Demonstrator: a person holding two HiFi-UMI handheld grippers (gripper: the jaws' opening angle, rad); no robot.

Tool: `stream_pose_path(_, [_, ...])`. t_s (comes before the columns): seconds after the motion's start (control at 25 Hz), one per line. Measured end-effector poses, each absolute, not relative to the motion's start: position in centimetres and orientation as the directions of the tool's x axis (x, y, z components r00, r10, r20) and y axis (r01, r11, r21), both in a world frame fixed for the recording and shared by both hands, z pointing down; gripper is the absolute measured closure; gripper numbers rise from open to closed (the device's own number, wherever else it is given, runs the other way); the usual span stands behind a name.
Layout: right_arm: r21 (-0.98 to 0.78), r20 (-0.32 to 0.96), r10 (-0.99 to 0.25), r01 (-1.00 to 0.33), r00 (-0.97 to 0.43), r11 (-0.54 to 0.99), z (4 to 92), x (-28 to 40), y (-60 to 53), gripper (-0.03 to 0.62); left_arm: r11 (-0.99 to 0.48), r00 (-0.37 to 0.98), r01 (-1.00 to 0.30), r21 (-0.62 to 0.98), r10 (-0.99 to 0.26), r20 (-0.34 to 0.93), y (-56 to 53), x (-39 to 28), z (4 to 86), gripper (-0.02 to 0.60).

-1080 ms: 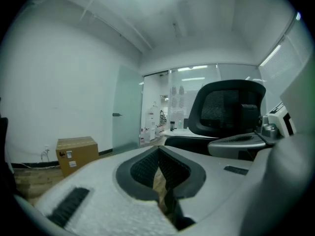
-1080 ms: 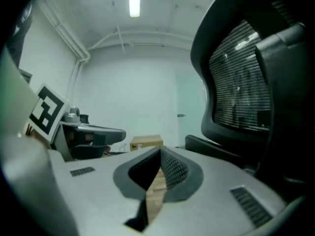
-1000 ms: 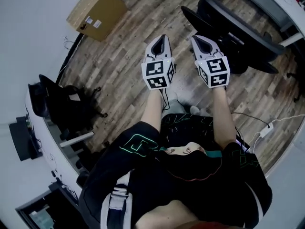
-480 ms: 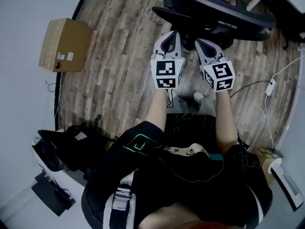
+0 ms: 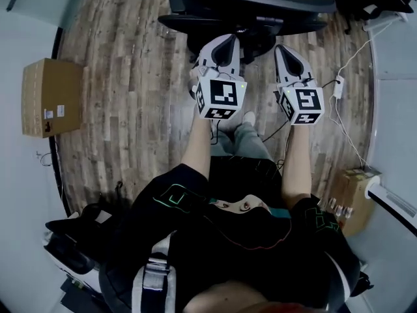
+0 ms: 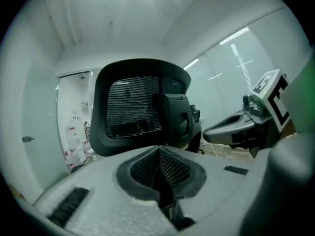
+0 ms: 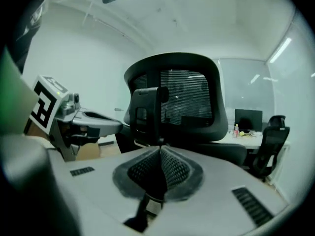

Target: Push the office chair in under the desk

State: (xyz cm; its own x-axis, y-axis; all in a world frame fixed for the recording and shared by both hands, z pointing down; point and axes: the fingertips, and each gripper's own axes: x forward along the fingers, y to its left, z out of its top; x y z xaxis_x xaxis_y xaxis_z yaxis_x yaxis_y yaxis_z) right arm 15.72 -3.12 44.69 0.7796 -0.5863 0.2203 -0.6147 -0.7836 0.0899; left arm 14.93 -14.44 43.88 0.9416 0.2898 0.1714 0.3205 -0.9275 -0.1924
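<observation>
Head view: office chair (image 5: 247, 5) stands on wood floor (image 5: 130, 77), right in front of left gripper (image 5: 229, 41) and right gripper (image 5: 282, 49), held side by side | Left gripper view: fingers (image 6: 142, 168) shut tight, nothing in them, office chair just ahead | Right gripper view: fingers (image 7: 174, 168) shut, empty, office chair ahead

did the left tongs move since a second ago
Yes: the left tongs swung away from the box, toward the chair, tips now by its back.

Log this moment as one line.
left claw: shut, empty | right claw: shut, empty | office chair: backrest straight ahead of both claws | contact: cannot tell
</observation>
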Motion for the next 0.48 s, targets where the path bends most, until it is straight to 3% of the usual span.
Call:
stream_pose_path(0.2, [0.232, 0.241, -0.578, -0.624, 0.780, -0.746, 43.6, 16.8, -2.8, 0.517, -0.903, 0.939, 0.325, -0.280, 0.273, 0.210, -15.2, 15.4, 43.6, 0.571])
stream_pose_path(0.28, [0.330, 0.286, -0.580, -0.647, 0.762, -0.688, 43.8, 17.0, -3.3, 0.496, -0.874, 0.922, 0.362, -0.324, 0.285, 0.261, -15.2, 15.7, 44.0, 0.445])
stream_pose_path(0.36, [0.448, 0.341, -0.559, -0.653, 0.756, -0.610, 44.3, 17.6, -3.5, 0.431, -0.837, 0.911, 0.386, -0.388, 0.278, 0.306, -15.1, 16.1, 44.3, 0.419])
stream_pose_path(0.48, [0.596, 0.374, -0.529, -0.634, 0.762, -0.493, 44.5, 18.9, -3.5, 0.401, -0.781, 0.915, 0.377, -0.498, 0.229, 0.333, -14.8, 17.2, 44.4, 0.370])
